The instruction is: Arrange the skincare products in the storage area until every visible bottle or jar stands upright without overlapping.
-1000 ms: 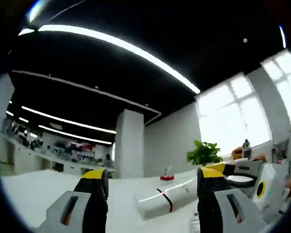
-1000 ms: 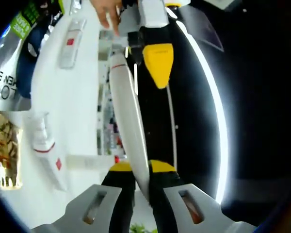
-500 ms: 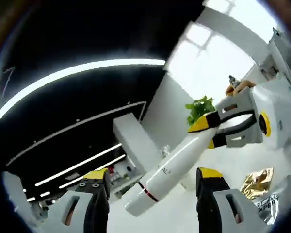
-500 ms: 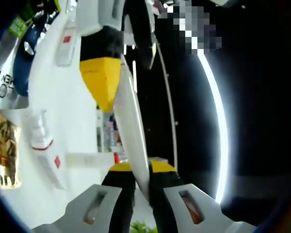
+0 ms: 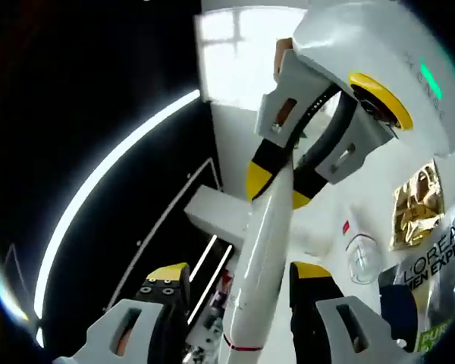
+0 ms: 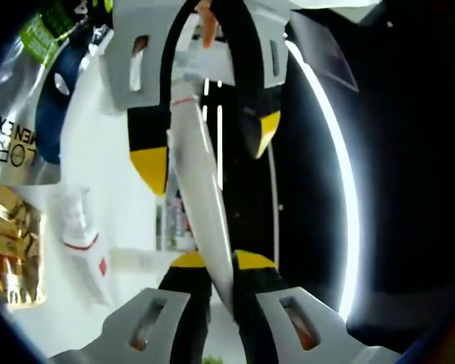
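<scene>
A long white tube (image 5: 259,262) with a thin red band near one end is held in the air. My right gripper (image 6: 220,263) is shut on the tube (image 6: 202,199) near its flat end. In the left gripper view, the right gripper (image 5: 279,186) comes in from the upper right, clamped on the tube's far end. My left gripper (image 5: 239,274) is open, with one jaw on each side of the tube's banded end. In the right gripper view the left gripper (image 6: 205,148) straddles the tube from above, with a gap on both sides.
On the white table (image 6: 110,178) lie a gold foil sachet (image 6: 11,254), a silver-and-blue L'Oreal Men Expert pack (image 6: 23,129) and another white tube with a red line (image 6: 83,244). The sachet (image 5: 417,205) and the pack (image 5: 432,265) sit at the right of the left gripper view.
My left gripper has closed in on the tube, and its open jaws now straddle the banded end. The right gripper has kept its hold on the tube. Both views have rolled.
</scene>
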Demonstrator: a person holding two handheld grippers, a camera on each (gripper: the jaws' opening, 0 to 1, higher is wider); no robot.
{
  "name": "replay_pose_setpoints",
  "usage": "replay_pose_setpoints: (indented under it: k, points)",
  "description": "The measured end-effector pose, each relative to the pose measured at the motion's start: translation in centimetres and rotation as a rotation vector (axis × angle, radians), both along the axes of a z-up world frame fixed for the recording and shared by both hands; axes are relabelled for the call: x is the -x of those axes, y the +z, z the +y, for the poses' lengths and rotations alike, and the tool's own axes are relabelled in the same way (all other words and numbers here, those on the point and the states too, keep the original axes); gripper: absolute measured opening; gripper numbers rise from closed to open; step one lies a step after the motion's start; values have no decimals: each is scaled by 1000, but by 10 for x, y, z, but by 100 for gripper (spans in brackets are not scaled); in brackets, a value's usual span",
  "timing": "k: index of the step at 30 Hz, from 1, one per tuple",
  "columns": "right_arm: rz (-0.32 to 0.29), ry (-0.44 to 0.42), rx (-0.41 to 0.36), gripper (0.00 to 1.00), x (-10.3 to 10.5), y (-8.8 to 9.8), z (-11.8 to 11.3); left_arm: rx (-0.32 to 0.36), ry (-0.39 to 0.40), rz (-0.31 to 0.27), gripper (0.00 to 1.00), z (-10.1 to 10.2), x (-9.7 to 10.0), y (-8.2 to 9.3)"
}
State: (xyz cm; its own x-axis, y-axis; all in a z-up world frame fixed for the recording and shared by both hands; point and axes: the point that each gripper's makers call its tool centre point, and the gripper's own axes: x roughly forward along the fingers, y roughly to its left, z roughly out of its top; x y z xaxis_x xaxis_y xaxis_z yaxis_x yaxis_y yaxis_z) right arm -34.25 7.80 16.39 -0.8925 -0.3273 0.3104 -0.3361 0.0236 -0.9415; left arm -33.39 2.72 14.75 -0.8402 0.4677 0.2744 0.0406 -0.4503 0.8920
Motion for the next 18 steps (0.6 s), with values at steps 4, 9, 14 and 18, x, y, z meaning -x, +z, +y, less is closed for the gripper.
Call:
replay_pose_setpoints:
  k: [4,9,14,18]
  points:
    - [-4,2,-14,8,0,-2,-3,30,7,10,44,4,-1,-3]
    - [-10,1,-12,8,1,-4,-3,72,21,1,34,5,3,-7]
    - [-4,2,-6,9,-1,-3,-3,121,40,-5,23,7,8,-13]
    - [-5,-4,-6,9,-2,-4,-3,109,49,-28,23,7,11,-15]
